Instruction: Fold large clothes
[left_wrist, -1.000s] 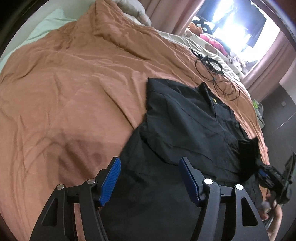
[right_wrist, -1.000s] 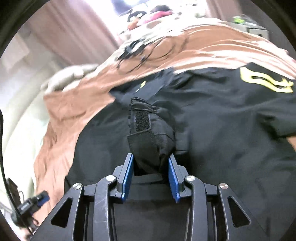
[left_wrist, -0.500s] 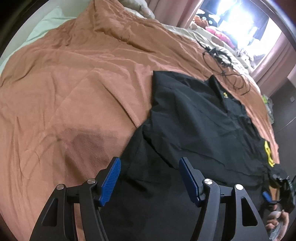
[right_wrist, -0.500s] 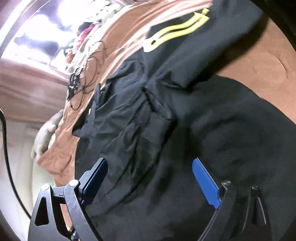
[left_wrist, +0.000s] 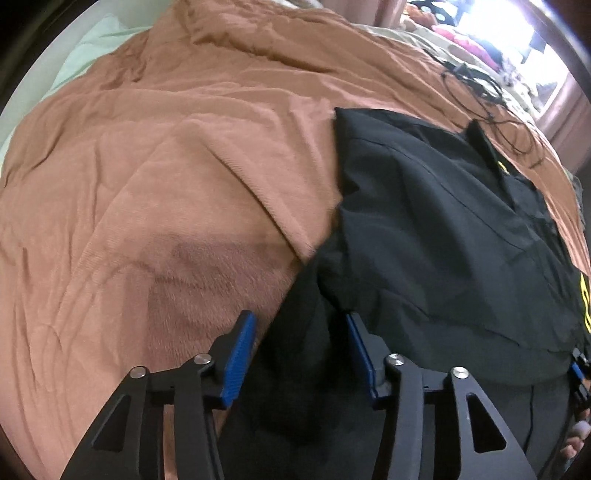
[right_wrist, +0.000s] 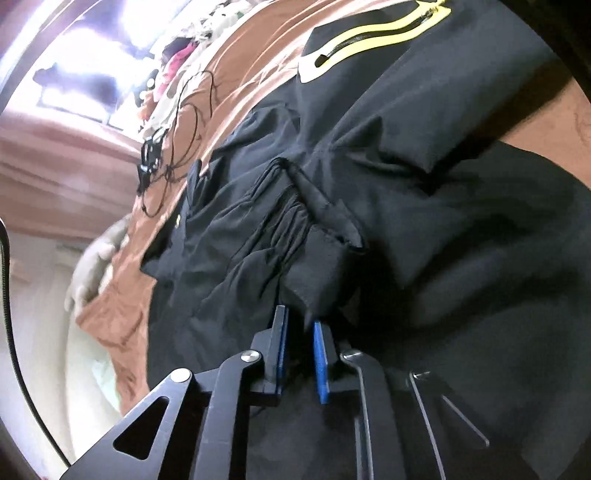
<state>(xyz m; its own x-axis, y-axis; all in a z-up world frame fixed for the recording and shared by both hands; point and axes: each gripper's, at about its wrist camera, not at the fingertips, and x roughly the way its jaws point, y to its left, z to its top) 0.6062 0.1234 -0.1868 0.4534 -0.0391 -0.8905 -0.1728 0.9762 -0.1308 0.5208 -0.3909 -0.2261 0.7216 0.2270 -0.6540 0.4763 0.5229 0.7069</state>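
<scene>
both claws have dropped closer to the black jacket (left_wrist: 443, 229), which lies spread on the brown blanket (left_wrist: 166, 166) over the bed. since half a second ago the right claw (right_wrist: 297, 332) has gone from wide to narrow and is closing, with cuff fabric between the pads; whether they pinch it is hard to tell. left claw (left_wrist: 301, 336) is closing, half wide, straddling the jacket's left edge, pads not pressing. cables (left_wrist: 491, 96) lie beyond the collar. window glare washes out the far clutter.
</scene>
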